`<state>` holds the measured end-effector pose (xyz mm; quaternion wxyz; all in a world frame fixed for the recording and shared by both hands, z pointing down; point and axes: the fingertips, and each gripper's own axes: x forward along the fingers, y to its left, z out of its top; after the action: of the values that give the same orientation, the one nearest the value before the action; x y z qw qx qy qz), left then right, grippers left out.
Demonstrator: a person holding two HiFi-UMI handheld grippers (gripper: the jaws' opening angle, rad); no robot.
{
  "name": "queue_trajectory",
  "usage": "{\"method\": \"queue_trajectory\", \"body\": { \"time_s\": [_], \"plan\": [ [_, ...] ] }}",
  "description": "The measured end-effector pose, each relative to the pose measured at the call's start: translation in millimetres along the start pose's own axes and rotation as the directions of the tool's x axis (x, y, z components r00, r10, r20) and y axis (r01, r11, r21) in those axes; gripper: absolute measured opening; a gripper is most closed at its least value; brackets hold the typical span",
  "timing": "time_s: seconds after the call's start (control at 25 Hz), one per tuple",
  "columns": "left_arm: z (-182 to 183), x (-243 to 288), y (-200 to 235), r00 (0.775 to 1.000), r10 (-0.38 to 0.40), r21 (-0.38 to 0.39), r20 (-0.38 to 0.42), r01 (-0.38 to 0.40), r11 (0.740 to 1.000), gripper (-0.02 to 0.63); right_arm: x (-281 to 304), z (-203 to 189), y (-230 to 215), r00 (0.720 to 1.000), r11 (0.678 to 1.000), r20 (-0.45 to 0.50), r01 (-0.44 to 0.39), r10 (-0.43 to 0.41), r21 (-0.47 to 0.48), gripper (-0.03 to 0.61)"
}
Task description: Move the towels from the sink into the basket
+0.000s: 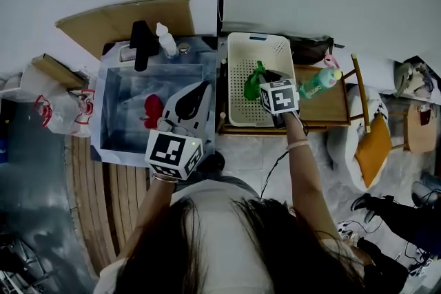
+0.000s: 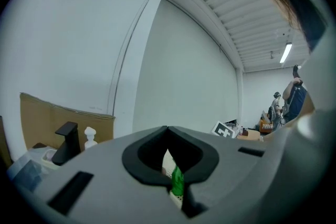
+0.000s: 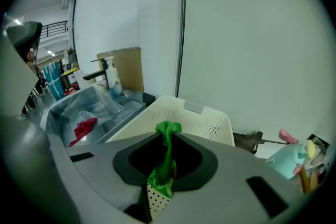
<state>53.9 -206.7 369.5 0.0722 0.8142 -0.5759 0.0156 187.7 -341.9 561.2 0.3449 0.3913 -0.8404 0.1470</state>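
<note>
The sink (image 1: 110, 107) takes up the left of the head view. The basket (image 1: 238, 51) stands just to its right on a wooden desk (image 1: 331, 107).

The left gripper (image 1: 204, 85) is held over the sink's near right corner, pointing roughly level. In its own view the jaws appear to be closed tip to tip with nothing between them. Only the basket and a strip of green are seen through the slit behind them.

The right gripper (image 1: 270, 79) is tilted downward over the basket. Its jaws are clamped on the green towel (image 1: 253, 82), which is pinched at its upper end in the right gripper view. The towel hangs down from the jaws with its long axis near vertical, inside the line of the basket rim. Whether its lower end touches the basket floor cannot be told from these views.

A red towel (image 1: 153, 110) lies crumpled on the sink bottom, well apart from the basket.

The coming move is judged to be the release of the green towel, since the basket lies directly beneath it. The red towel lies below and just beyond the left gripper, so that hand is the nearer one for it.
</note>
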Motion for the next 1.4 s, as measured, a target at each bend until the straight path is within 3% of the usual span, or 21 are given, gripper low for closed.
{"method": "queue_trajectory", "body": {
  "time_s": [0.36,0.56,0.68,0.96,1.28,1.4],
  "plan": [
    [-3.5,-7.0,4.2,0.999,0.043,0.007,-0.018,-0.043,0.999,0.008,41.6,-41.5,-1.5,0.985,0.998,-0.166,-0.058,0.054,-0.018,0.088],
    [-3.7,-9.1,5.8,0.998,0.058,0.011,-0.025,-0.057,0.998,0.008,46.4,-52.4,-1.4,0.977,0.997,-0.198,-0.075,0.075,0.007,0.108],
    [-4.9,-9.9,4.4,0.998,0.058,0.013,-0.026,-0.058,0.998,0.008,43.3,-54.0,0.1,0.979,0.996,-0.184,-0.083,0.087,0.029,0.151],
    [-6.0,-15.8,7.3,0.997,0.068,0.010,-0.027,-0.068,0.998,0.009,25.7,-42.7,9.8,0.988,0.990,-0.118,-0.086,0.100,0.114,0.160],
    [-5.6,-33.0,17.7,0.997,0.077,0.000,-0.024,-0.077,0.997,0.009,-1.1,-15.4,23.6,1.000,0.991,0.004,-0.026,0.025,0.129,0.064],
    [-4.6,-40.6,22.5,0.997,0.078,0.001,-0.024,-0.078,0.997,0.009,-11.5,-6.5,32.6,0.999,0.990,0.040,-0.019,0.014,0.141,0.060]
  ]
}}
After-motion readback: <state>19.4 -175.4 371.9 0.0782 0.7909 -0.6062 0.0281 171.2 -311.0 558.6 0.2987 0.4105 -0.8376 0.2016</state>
